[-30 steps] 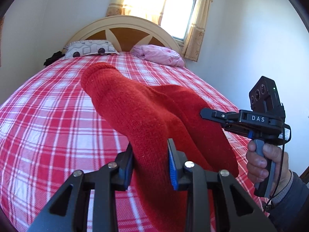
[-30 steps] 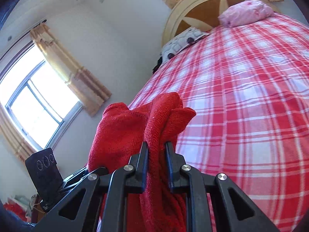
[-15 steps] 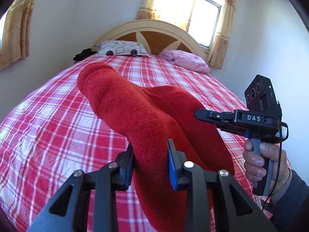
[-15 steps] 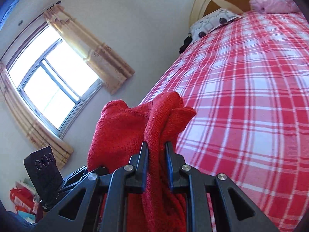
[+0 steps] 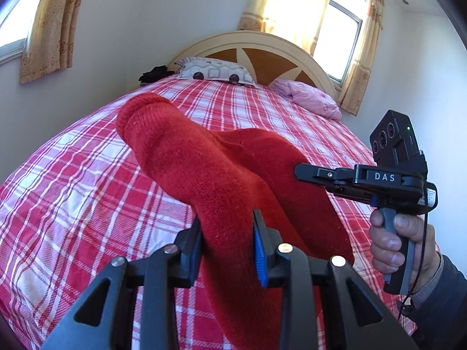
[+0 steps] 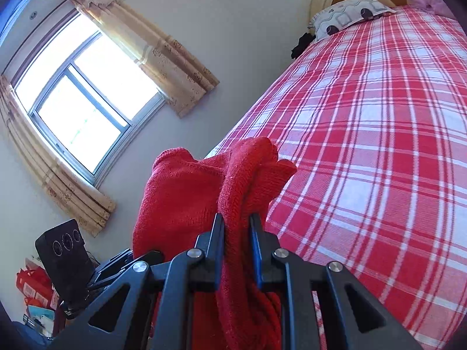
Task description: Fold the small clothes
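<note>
A red knitted garment [image 5: 204, 175] hangs in the air above the plaid bed, held between both grippers. My left gripper [image 5: 227, 233] is shut on one thick fold of it, the knit bulging up past the blue pads. In the left wrist view my right gripper [image 5: 300, 172] reaches in from the right, held by a hand [image 5: 394, 239], its tips against the cloth. In the right wrist view my right gripper [image 6: 237, 224] is shut on a bunched edge of the red garment [image 6: 181, 201], which drapes down below the jaws.
The bed [image 5: 73, 198] has a red-and-white plaid sheet, a patterned pillow [image 5: 216, 71] and a pink bundle [image 5: 309, 99] by the curved headboard [image 5: 262, 46]. A dark item [image 5: 154, 74] lies at the bed's far left corner. Curtained windows [image 6: 84, 99] line the walls; red boxes [image 6: 32, 288] sit on the floor.
Both grippers have swung sideways with the red garment still held; the left-hand window and curtains have come into view. Both grips look unchanged.
</note>
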A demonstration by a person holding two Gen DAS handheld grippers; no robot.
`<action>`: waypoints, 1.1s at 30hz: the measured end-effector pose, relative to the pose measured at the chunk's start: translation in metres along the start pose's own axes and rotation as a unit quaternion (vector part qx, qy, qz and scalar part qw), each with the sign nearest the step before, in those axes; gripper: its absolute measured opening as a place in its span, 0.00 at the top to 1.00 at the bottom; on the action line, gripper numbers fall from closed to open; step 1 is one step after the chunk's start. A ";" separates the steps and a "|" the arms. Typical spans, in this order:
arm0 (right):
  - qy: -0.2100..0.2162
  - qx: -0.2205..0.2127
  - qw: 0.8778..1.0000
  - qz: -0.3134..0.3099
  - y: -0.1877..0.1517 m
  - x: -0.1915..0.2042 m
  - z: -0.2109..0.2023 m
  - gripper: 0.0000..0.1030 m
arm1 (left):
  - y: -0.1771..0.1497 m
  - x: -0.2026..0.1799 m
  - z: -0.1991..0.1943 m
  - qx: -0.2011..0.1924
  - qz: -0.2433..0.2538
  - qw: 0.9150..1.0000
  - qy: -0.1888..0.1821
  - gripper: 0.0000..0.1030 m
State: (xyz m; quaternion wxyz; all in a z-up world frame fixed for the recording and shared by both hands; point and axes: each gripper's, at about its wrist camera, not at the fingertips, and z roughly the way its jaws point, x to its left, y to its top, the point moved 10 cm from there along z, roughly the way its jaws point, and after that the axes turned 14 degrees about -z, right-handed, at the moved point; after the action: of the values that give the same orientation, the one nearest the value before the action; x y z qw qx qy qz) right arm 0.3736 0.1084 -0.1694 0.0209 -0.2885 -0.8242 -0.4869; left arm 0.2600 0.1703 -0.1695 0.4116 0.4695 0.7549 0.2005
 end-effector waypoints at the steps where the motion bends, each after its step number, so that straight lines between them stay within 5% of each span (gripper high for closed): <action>1: 0.001 0.003 1.000 0.000 0.000 0.000 0.003 0.84 | 0.000 0.003 0.000 0.001 -0.003 1.000 0.001 0.70; 25: -0.022 0.064 0.997 0.025 -0.026 -0.039 0.070 0.84 | -0.021 0.068 0.033 0.050 -0.060 0.997 0.029 0.67; 28: -0.025 0.075 0.997 0.020 -0.036 -0.040 0.071 0.81 | -0.030 0.078 0.035 0.051 -0.071 0.995 0.037 0.59; 33: -0.039 0.091 0.995 -0.021 -0.052 -0.027 0.058 0.60 | -0.035 0.073 0.027 0.048 -0.074 0.996 0.033 0.44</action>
State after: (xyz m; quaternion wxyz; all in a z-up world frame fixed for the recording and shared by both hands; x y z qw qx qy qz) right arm 0.3850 0.1243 -0.2491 0.0048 -0.2866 -0.8713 -0.3984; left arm 0.2466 0.2148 -0.2403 0.3774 0.4244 0.8096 0.1483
